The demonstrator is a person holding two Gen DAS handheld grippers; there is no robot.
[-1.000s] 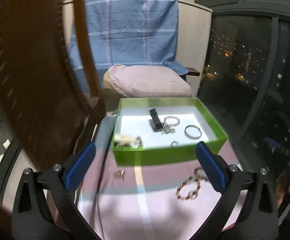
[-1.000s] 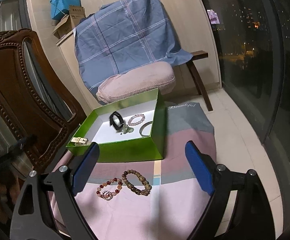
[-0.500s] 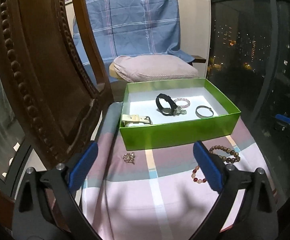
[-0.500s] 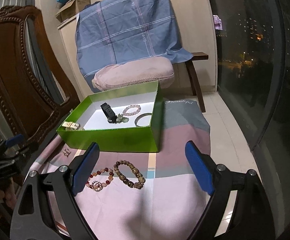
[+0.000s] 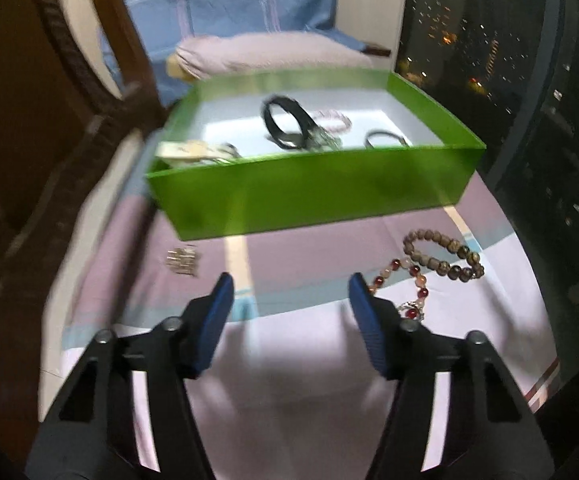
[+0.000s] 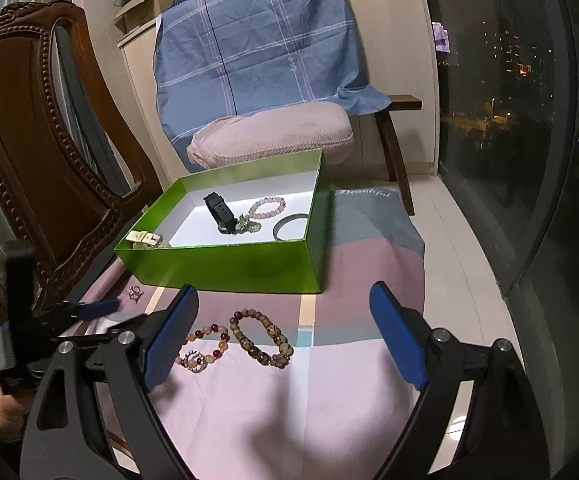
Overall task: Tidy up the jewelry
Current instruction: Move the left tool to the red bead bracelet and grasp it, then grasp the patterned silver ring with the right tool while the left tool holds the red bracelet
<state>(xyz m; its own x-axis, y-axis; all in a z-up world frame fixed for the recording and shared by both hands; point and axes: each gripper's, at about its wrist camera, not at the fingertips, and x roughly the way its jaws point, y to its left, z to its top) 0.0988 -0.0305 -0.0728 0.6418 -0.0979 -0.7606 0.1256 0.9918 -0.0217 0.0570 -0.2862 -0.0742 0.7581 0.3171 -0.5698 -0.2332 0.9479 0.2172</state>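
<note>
Jewelry: 3 loose pcs on the pink striped cloth [image 6: 289,400] covering the surface, all in front of the green box [image 6: 233,266].
- 1 brown bead bracelet [image 6: 261,338] [image 5: 445,254], flat on cloth.
- 1 red/orange bead bracelet [image 6: 203,348] [image 5: 405,286], just beside the brown one, the 2 touching or nearly so.
- 1 small metal piece [image 6: 134,292] [image 5: 183,260], off to the left near box's front corner, well apart from the bracelets. Too small to say what kind.

Inside box, white floor, 5 items counted:
- 1 black watch band [image 6: 219,212] [image 5: 285,128], standing on edge.
- 1 pale pink bead bracelet [image 6: 267,206].
- 1 dark plain bangle [image 6: 289,226] [image 5: 387,138], against right wall.
- 1 cream strap w/ buckle [image 6: 145,238] [image 5: 189,150], front-left corner.
- 1 small silvery cluster [image 6: 249,226] next to the band; detail unclear.

Left gripper [image 5: 289,298]: jaws moderately apart, nothing between them, low over cloth. Metal piece lies left of it, red bracelet by its right finger. Left view blurred.

Right gripper [image 6: 283,328]: jaws wide, holding nothing; both bracelets lie between its fingers in the right view.

Bkgd: 1 carved wood chair [image 6: 29,140], 1 blue plaid sheet [image 6: 261,40], 1 pink cushion [image 6: 273,136].
</note>
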